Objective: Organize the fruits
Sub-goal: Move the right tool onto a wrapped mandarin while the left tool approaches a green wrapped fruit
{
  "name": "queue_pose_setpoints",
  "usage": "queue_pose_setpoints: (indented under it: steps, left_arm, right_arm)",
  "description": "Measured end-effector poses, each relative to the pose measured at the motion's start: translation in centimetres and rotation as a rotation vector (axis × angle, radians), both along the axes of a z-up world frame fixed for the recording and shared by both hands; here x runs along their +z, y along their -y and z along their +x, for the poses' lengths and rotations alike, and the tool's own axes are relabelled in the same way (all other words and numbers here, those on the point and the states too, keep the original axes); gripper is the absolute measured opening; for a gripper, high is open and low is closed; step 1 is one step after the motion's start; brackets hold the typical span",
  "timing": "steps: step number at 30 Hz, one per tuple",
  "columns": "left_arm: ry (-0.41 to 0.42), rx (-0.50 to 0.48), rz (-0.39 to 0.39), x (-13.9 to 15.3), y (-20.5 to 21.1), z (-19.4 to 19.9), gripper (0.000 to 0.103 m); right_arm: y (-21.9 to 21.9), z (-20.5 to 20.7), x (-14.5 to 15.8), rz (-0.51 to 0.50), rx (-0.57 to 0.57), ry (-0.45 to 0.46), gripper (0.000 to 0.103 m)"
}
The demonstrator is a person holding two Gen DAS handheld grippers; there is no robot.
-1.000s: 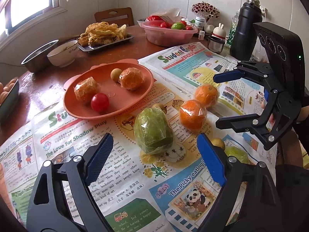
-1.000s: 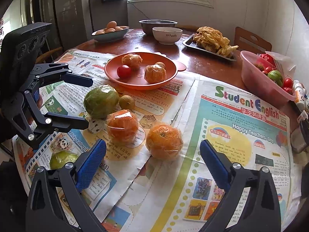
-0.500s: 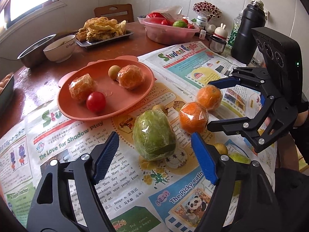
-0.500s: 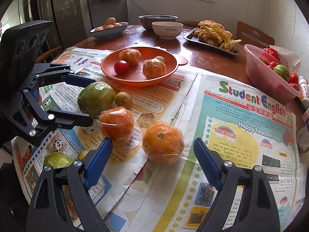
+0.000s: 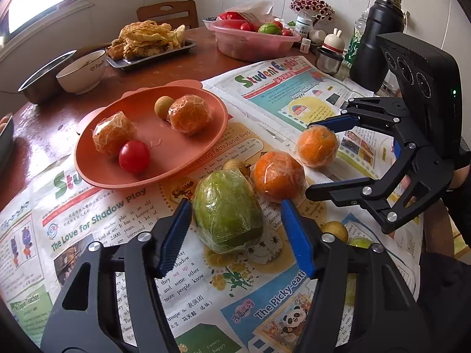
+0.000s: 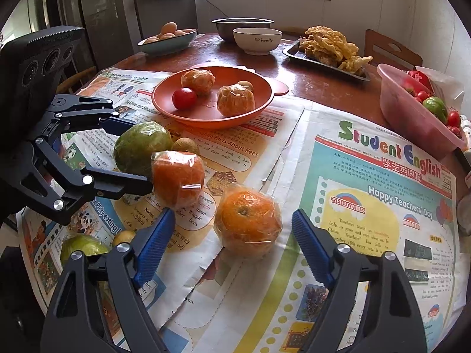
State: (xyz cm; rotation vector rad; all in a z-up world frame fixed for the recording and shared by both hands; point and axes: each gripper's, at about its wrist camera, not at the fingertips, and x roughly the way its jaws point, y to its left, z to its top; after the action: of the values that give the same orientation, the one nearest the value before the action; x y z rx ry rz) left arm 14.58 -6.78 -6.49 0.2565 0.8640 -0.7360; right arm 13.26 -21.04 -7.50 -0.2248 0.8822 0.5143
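Orange plate (image 5: 88,158) holds two wrapped oranges, a tomato (image 5: 134,156) and a longan; newspaper (image 6: 368,235) lies bare rightward. Left gripper (image 5: 235,232) jaws close around a wrapped green fruit (image 5: 226,210), right gripper (image 6: 235,238) jaws around a wrapped orange (image 6: 247,223), neither touching.

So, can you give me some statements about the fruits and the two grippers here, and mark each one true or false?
1. The plate holds two wrapped oranges, a red tomato and a small brown fruit. True.
2. The left gripper is shut on the green fruit. False: its jaws are closing with the fruit between them, but the pads do not press on it yet.
3. The right gripper has a wrapped orange between its closing jaws. True.
4. The green fruit lies on the plate. False: it lies on the newspaper.
5. The pink bowl is empty. False: it holds tomatoes and a green fruit.
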Motion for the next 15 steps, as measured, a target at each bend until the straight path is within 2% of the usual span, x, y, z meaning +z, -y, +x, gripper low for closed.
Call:
queue_pose_setpoints:
  steps: [5, 10, 15]
  left_arm:
    - [-0.007, -0.003, 0.004, -0.10, 0.01, 0.05, 0.053]
    - [-0.015, 0.001, 0.009, -0.24, 0.02, 0.33, 0.046]
    - [-0.016, 0.001, 0.012, -0.20, 0.01, 0.29, 0.046]
  right_arm:
    - [-0.13, 0.15, -0.12, 0.005, 0.001, -0.011, 0.073]
    - [-0.01, 0.30, -0.07, 0.005, -0.005, -0.014, 0.066]
    - [0.07, 0.42, 0.00, 0.002, -0.006, -0.015, 0.060]
